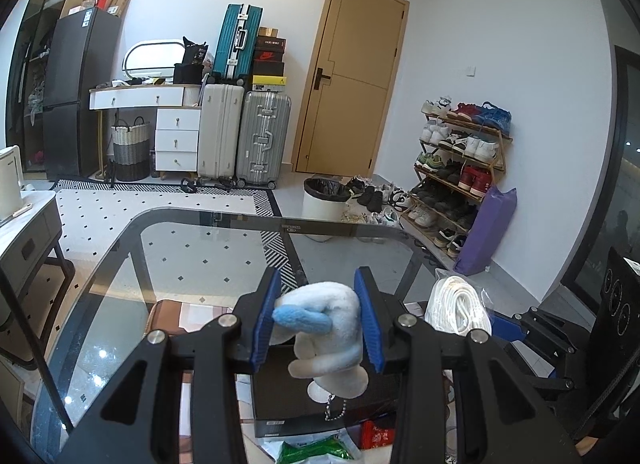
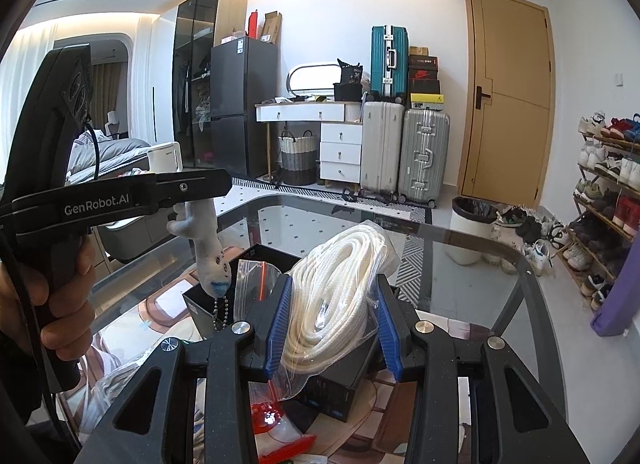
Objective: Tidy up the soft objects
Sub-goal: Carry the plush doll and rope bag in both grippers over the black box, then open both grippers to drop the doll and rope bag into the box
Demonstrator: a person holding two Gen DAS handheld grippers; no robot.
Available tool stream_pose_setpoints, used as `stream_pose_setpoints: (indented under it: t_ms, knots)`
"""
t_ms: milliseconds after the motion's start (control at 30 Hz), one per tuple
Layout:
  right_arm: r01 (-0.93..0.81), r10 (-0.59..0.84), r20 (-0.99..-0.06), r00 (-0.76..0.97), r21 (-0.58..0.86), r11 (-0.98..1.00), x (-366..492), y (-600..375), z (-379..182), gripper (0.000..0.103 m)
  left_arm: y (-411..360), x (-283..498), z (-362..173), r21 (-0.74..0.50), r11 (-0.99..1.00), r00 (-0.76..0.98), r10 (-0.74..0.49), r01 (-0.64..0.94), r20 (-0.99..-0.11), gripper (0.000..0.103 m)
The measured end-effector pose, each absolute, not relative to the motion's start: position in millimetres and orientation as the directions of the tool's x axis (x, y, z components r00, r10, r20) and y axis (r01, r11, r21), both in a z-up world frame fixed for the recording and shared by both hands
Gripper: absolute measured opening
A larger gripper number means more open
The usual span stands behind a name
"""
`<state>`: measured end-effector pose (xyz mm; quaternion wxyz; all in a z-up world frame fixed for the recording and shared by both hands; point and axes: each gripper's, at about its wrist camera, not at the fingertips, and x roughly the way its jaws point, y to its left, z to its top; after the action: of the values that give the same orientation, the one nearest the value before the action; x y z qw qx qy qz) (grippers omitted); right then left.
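Right wrist view: right gripper (image 2: 334, 328) clamped on bagged rope (image 2: 340, 288), left gripper (image 2: 192, 200) pinching plush toy (image 2: 206, 248) alongside.

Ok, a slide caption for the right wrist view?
Right gripper holds bagged white rope over the glass table; left gripper dangles a plush toy.

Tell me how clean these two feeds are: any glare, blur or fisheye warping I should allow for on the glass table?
Left wrist view: sharp; plush toy in the left gripper is crisp; ceiling lights glint off the glass table; door and walls bow near the edges. Right wrist view: also sharp; ceiling lights flare at the top edge; the plastic bag around the white rope in the right gripper shines.
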<state>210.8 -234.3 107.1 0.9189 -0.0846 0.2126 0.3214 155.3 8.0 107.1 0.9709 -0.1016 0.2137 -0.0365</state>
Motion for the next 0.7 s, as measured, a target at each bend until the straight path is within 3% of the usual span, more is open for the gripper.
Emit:
stream_pose_setpoints:
  t_ms: [700]
  knots:
    - [-0.632, 0.554, -0.490, 0.673, 0.008, 0.775, 241, -229, 98, 0.040, 15, 181, 98, -0.217, 0.976, 0.884, -0.117, 0.018, -0.453, 0.037]
